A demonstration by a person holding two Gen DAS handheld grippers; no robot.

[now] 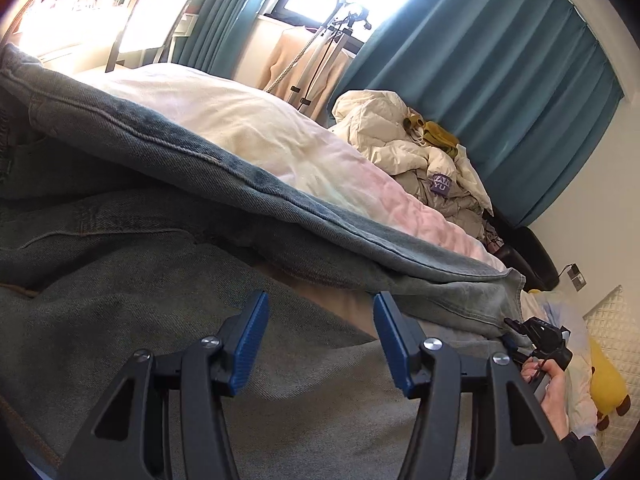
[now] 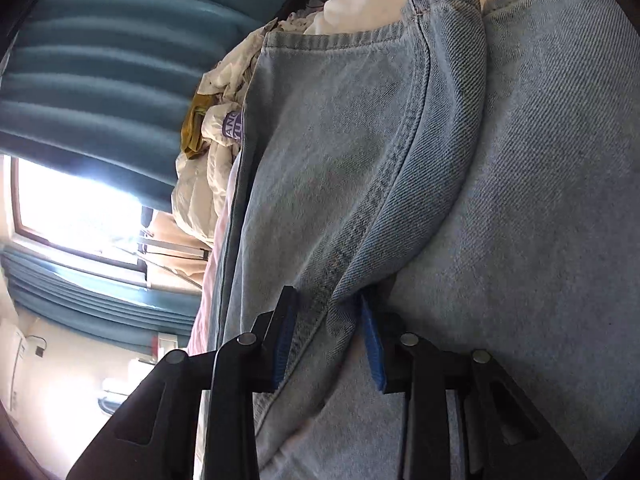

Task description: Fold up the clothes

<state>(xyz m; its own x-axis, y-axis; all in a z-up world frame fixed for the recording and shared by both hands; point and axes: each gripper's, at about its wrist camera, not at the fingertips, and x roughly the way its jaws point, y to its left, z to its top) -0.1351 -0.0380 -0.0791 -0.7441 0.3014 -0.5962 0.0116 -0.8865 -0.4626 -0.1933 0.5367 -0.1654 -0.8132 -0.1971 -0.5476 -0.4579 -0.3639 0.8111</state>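
Teal curtains (image 1: 480, 60) hang behind the bed (image 1: 280, 148) in the left wrist view, with a bright window between them and a metal stand in front of it. On the pale bedding, the jeans (image 1: 160, 280) lie spread across most of the lower picture. One folded leg makes a long band that runs from the upper left down to the lower right, where its hem is near the bed's edge. Beyond it, a heap of cream clothes (image 1: 400, 144) is at the far side, well apart from the denim. The left gripper (image 1: 320, 340) hovers over the denim with its fingers apart, nothing between them. At the right edge, a hand (image 1: 548, 384) holds the other tool beside the hem.

Same curtains and window appear turned sideways in the right wrist view. The jeans fill the middle and right, the long axis going away from the camera. The right gripper (image 2: 328, 344) has a thick seam fold between its blue pads, which press on it from both sides.
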